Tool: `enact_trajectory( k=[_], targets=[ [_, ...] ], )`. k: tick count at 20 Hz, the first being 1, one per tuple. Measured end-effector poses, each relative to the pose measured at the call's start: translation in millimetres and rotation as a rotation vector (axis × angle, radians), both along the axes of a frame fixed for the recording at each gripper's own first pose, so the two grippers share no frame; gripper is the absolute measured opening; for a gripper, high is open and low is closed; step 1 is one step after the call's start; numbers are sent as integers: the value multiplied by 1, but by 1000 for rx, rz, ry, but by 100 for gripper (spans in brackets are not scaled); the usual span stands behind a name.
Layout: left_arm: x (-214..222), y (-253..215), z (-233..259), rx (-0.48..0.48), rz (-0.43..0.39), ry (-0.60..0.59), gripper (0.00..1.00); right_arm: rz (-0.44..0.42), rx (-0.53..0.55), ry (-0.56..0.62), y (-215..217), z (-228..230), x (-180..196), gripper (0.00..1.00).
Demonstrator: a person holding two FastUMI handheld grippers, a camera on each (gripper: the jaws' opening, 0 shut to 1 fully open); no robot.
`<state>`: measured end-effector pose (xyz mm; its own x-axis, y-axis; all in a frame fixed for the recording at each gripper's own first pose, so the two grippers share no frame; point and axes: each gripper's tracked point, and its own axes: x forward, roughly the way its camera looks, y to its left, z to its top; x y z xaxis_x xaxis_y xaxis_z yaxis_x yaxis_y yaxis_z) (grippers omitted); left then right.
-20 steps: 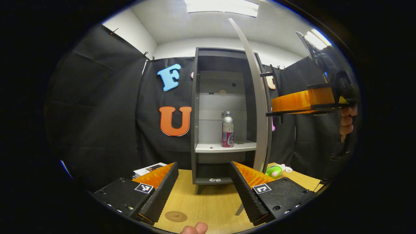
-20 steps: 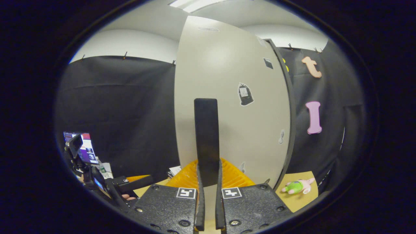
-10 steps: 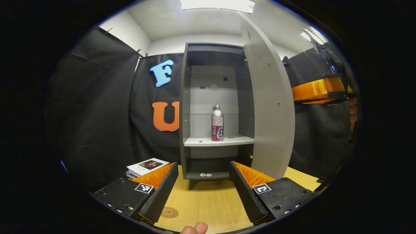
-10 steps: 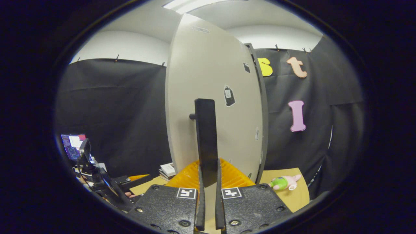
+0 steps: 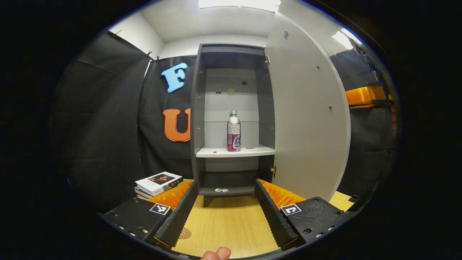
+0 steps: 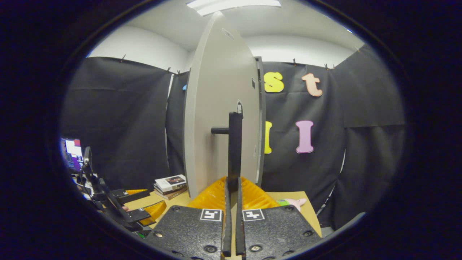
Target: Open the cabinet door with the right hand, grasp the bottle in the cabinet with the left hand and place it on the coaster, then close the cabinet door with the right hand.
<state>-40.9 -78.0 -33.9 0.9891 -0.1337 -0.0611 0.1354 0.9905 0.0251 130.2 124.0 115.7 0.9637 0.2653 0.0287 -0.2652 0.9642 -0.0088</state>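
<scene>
left gripper view: left gripper point(image 5: 225, 213) spread wide, holding nothing, over wooden table point(image 5: 225, 225) | bottle point(image 5: 234, 131) upright, cap up, on cabinet point(image 5: 231, 108) middle shelf | cabinet door point(image 5: 306, 119) swung open rightward | coaster point(image 5: 184, 233) by left finger | right gripper view: right gripper point(image 6: 232, 220) clamped on vertical black door handle point(image 6: 235, 148).

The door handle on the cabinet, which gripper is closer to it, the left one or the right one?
Right. The right gripper is shut on the black door handle, holding the cabinet door open. The left gripper hangs open over the table, back from the cabinet, facing the bottle.
</scene>
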Motion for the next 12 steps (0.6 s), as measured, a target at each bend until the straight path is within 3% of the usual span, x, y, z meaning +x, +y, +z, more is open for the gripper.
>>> enact_trajectory(
  k=[5, 12],
  targets=[
    [-3, -11, 4, 10, -22, -13, 95, -135, 0, -19, -36, 3, 8, 4],
    [-11, -13, 5, 14, -14, -23, 95, -120, 23, -17, -41, 2, 0, 4]
  ],
)
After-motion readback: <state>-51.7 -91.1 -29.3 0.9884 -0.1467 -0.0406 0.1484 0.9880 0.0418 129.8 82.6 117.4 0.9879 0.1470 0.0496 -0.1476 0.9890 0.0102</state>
